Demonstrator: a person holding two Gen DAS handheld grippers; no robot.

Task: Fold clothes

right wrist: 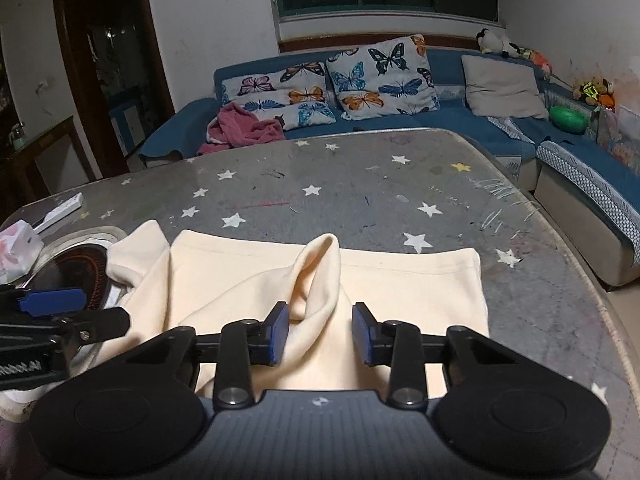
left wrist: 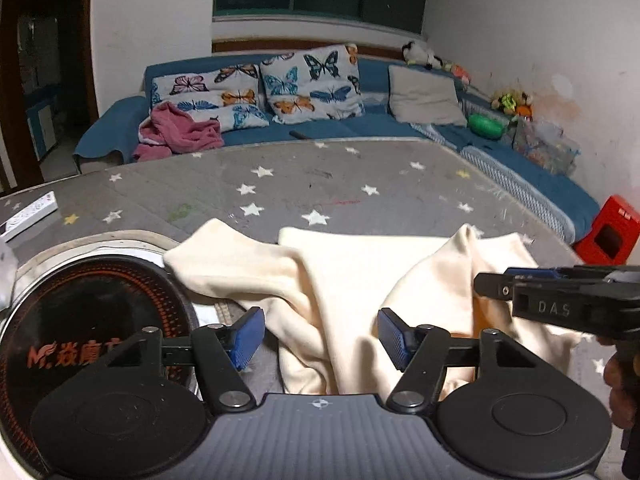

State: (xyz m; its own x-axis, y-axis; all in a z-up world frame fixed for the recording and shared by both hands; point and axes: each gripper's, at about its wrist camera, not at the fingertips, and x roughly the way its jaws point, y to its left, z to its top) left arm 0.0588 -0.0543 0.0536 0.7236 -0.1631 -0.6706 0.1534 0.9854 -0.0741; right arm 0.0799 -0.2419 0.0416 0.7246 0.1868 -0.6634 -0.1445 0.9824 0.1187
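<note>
A cream garment (left wrist: 344,280) lies partly folded and rumpled on the grey star-patterned table (left wrist: 280,184). My left gripper (left wrist: 320,338) is open just above its near edge, the cloth lying between the blue pads without being held. My right gripper (right wrist: 320,330) is open over the garment (right wrist: 400,292), with a raised fold of cloth (right wrist: 320,272) between its pads. The right gripper also shows in the left wrist view (left wrist: 492,284) at the right edge, and the left gripper shows in the right wrist view (right wrist: 88,308) at the left.
A round induction cooker (left wrist: 92,320) sits in the table at the left, touching the garment's sleeve. A white power strip (left wrist: 28,212) and a tissue pack (right wrist: 16,248) lie far left. A blue sofa (right wrist: 400,120) with butterfly pillows and a pink cloth (right wrist: 244,128) stands behind; a red box (left wrist: 608,232) is at the right.
</note>
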